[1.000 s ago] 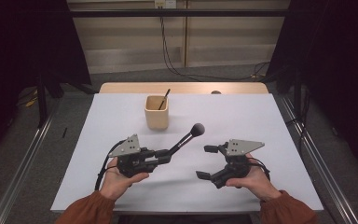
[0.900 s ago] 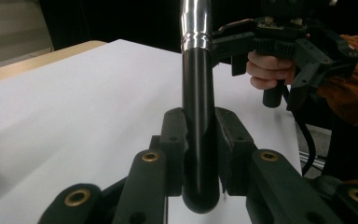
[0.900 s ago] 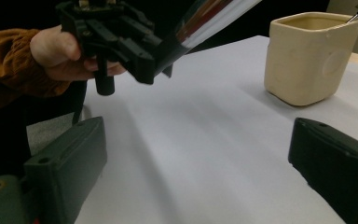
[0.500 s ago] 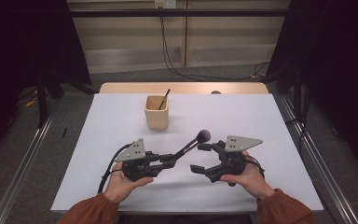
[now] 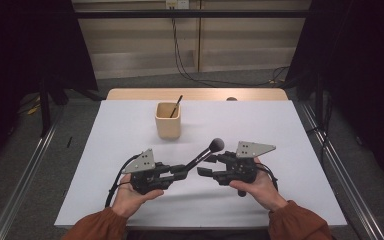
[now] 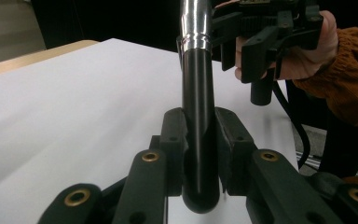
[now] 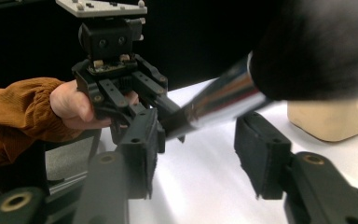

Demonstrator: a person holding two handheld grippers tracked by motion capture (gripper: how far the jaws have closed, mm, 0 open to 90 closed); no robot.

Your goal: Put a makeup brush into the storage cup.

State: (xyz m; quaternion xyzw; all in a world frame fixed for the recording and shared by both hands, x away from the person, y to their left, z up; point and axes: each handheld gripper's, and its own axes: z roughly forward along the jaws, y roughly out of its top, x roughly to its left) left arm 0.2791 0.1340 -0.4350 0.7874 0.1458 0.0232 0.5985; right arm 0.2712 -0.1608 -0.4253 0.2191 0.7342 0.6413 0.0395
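White table [image 5: 290, 150] below, the left gripper [image 5: 180, 172] squeezes the brush [image 5: 202, 155] by its black handle so the fluffy head pokes up toward the right gripper [image 5: 205, 165] (its jaws have just been closing), which has the shiny neck between its pads, not pinched yet.

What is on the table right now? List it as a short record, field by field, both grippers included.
held item: black-handled makeup brush with a silver metal collar and dark round bristle head
left gripper: shut on the brush handle's lower end, brush raised off the table
right gripper: jaws have just been closing, one on each side of the brush's silver collar, pads not yet pressing
container: beige square holder cup, upright, farther back
in the cup: one thin dark stick leaning on its rim
surface: white table top
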